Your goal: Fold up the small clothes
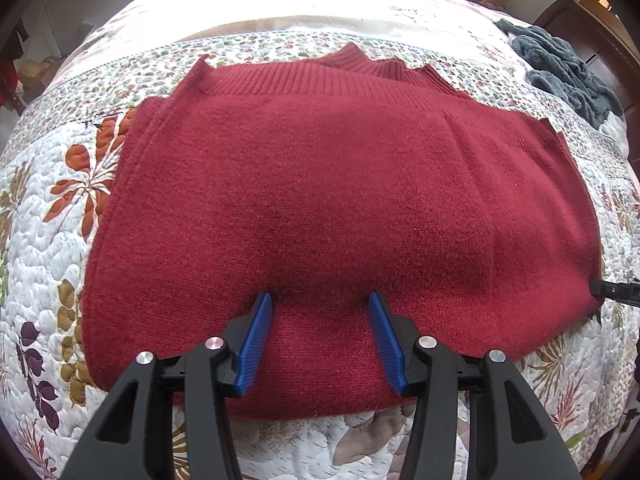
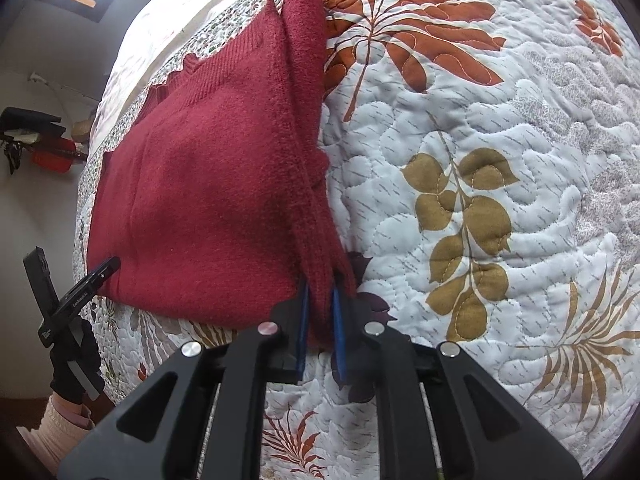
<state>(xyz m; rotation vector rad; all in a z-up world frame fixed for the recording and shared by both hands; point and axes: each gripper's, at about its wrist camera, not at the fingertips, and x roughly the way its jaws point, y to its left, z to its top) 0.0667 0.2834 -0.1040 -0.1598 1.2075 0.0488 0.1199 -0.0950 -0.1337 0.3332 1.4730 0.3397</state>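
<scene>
Red knit sweater (image 1: 340,200) is lying folded on the bed, ribbed hem and collar at the far side from the left wrist camera, body spread flat on the floral quilt (image 1: 44,264).

I'm seeing the left gripper (image 1: 320,336) sitting with its jaws spread wide, blue pads (image 1: 256,344) resting on the near edge of the sweater, fabric bulging slightly between them, nothing pinched.

Right gripper (image 2: 320,332) is clamping a narrow strip of the sweater (image 2: 192,200), jaws nearly together with the knit sandwiched between the blue pads (image 2: 303,332). That strip is running up from the gripper along the sweater's side edge; looks like a folded-in sleeve, but I can't confirm from this angle.

In the right wrist view the other gripper (image 2: 80,284) is showing at the lower left, touching the sweater's corner, held by a gloved hand (image 2: 76,364) with a pale sleeve (image 2: 60,428) behind it.

Left view is also picking up the right gripper's tip (image 1: 612,289) at the sweater's right edge. A dark grey fuzzy garment (image 1: 560,68) is lying at the far right of the bed, well apart from the sweater.
</scene>
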